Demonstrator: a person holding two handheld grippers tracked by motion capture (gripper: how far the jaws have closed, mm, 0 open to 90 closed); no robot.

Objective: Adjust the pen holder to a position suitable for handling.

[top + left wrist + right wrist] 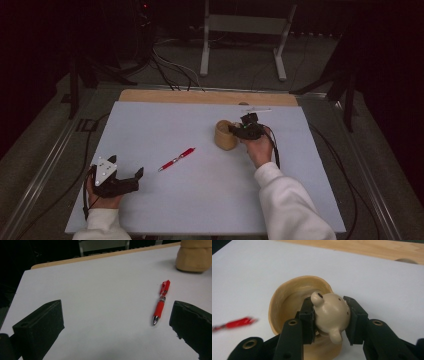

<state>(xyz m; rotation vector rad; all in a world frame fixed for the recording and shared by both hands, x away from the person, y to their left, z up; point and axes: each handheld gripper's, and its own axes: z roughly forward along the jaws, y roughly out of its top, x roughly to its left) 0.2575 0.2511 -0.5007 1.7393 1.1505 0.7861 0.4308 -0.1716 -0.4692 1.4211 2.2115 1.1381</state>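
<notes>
Clamping small beige lid-like piece [332, 315] with two knobs and holes, right gripper [331, 319] fingers [355, 318] pressed on opposite flanks, so rounded body is kept from rolling out. Piece is held just above open mouth of tan cup [287, 305], seemingly lined up for capping or dropping in; which, cannot be told. Cup stands upright on worktop [200, 200], right of centre. Left gripper [131, 176] fingers [40, 327] spread wide, nothing held, parked low near red pen [161, 302], lying flat between grippers.

You worked in what looked like a recording lab: a white-topped desk [165, 200] amid dark curtains, floor cables [170, 70], tripod legs [82, 75] and a metal stand [245, 30].
</notes>
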